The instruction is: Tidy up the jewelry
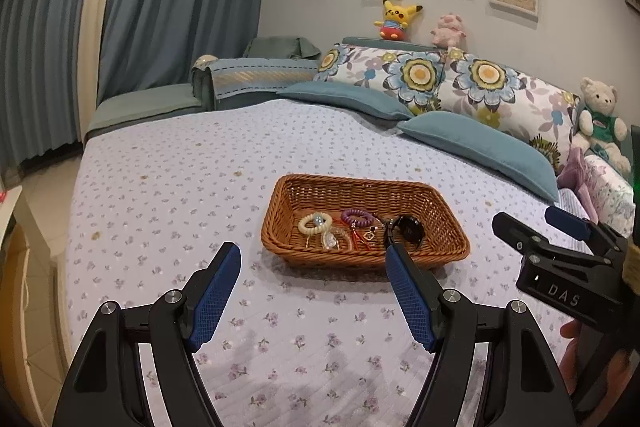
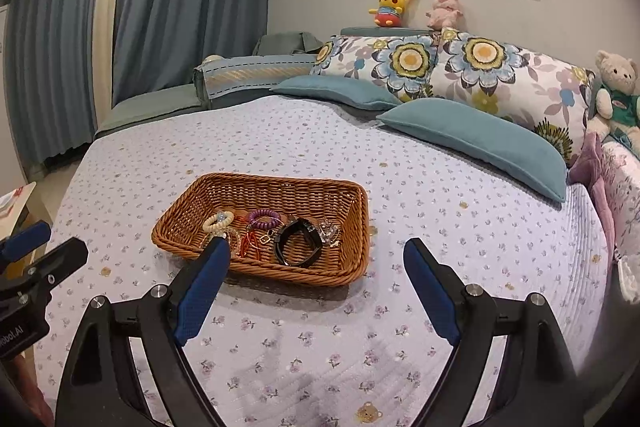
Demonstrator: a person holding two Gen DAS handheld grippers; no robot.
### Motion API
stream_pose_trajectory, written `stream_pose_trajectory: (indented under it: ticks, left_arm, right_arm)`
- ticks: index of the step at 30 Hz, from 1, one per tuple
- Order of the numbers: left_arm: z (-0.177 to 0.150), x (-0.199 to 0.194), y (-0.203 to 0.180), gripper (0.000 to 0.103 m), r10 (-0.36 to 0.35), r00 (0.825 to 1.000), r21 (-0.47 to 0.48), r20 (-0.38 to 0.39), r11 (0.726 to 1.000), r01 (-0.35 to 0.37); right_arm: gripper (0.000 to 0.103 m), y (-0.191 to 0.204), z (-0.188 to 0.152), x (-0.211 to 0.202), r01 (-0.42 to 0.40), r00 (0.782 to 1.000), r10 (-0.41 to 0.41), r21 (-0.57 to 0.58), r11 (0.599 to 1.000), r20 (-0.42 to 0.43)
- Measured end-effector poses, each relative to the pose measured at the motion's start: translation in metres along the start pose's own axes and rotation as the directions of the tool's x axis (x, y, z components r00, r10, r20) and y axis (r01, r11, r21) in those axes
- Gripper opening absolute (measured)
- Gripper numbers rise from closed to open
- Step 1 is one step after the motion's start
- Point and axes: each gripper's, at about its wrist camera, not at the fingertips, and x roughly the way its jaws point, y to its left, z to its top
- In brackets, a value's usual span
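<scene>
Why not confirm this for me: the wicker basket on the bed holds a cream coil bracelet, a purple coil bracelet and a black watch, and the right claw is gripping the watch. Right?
Wrong on the grip. The right claw is open and empty, short of the wicker basket; the black watch lies inside with the cream coil bracelet and purple coil bracelet, as the right wrist view shows.

Two black handheld grippers with blue pads

The left gripper point(image 1: 313, 253) and right gripper point(image 2: 316, 249) share black angular linkage arms, round silver screws and textured blue fingertip pads point(image 1: 218, 297); white "DAS" lettering marks the right one's body.
</scene>
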Motion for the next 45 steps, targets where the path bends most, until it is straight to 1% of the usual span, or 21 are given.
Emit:
stream_pose_trajectory:
  ticks: [7, 17, 45]
  left_arm:
    - [-0.002, 0.001, 0.001, 0.076, 0.008, 1.000, -0.011, -0.009, 1.000, -0.008]
    - [-0.003, 0.004, 0.002, 0.076, 0.015, 1.000, -0.023, -0.022, 1.000, -0.016]
    - [-0.005, 0.006, 0.002, 0.076, 0.026, 0.999, -0.021, -0.031, 0.999, -0.026]
  right_arm:
    - [0.089, -0.006, -0.001, 0.000, 0.000, 1.000, 0.000, 0.020, 1.000, -0.006]
    - [0.090, 0.004, -0.001, -0.001, 0.013, 1.000, -0.013, -0.022, 1.000, 0.006]
    - [0.091, 0.005, -0.003, -0.002, 0.017, 1.000, -0.017, -0.037, 0.999, 0.006]
